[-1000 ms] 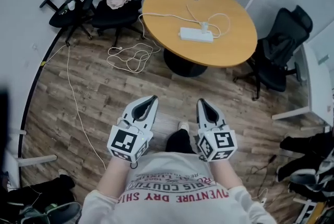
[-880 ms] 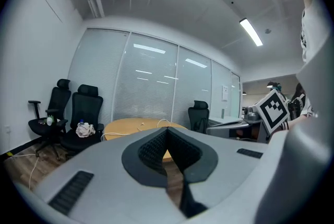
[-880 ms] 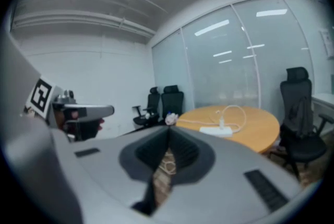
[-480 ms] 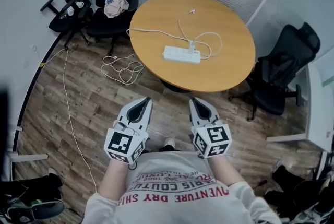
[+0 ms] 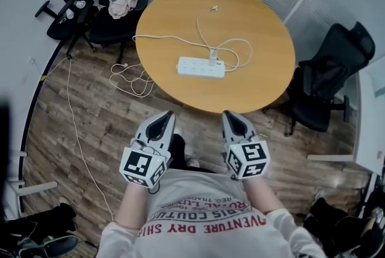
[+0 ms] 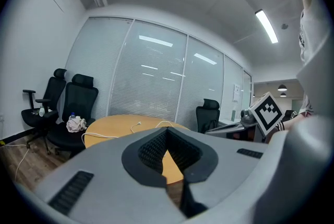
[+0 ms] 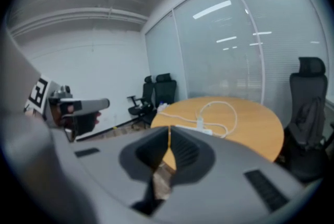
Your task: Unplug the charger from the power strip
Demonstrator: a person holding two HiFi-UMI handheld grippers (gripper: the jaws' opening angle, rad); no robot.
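Left gripper (image 5: 166, 114), right gripper (image 5: 229, 114): jaws pressed together — power strip (image 5: 201, 67) seen in right gripper view, not left

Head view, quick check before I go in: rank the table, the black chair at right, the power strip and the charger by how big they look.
Largest to smallest:
1. table
2. black chair
3. power strip
4. charger, a small white block plugged into the strip

The chair sits lower, farther from the camera, so it may look smaller than it is.
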